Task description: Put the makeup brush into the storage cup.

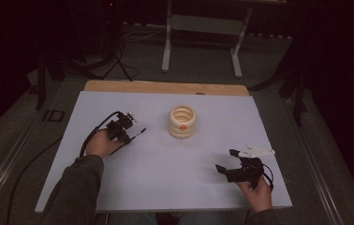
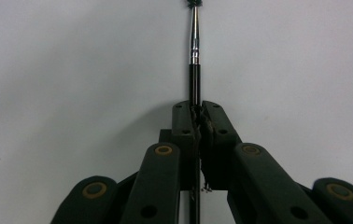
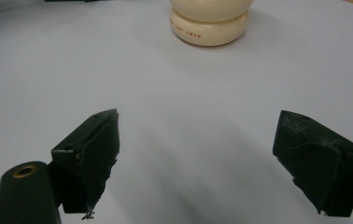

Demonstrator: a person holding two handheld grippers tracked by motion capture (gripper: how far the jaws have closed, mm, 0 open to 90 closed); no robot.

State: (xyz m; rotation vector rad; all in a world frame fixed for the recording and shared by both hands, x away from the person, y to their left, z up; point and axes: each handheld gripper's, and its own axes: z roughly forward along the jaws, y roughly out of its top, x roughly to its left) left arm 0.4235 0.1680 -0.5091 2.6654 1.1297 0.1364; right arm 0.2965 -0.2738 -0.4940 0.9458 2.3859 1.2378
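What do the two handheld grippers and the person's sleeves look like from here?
Both grippers are black. The left gripper trails a black looped cable; its linkage arms carry brass-coloured pivot rings. The right gripper bears a pale grey three-cornered plate and blocky black pads. The left sleeve is dark olive-grey.

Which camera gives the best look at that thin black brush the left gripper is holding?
The left gripper view: the brush runs straight up between the shut jaws of the left gripper, black handle and silver ferrule sharp. In the high view the brush is a small dark stick jutting from that gripper over the table.
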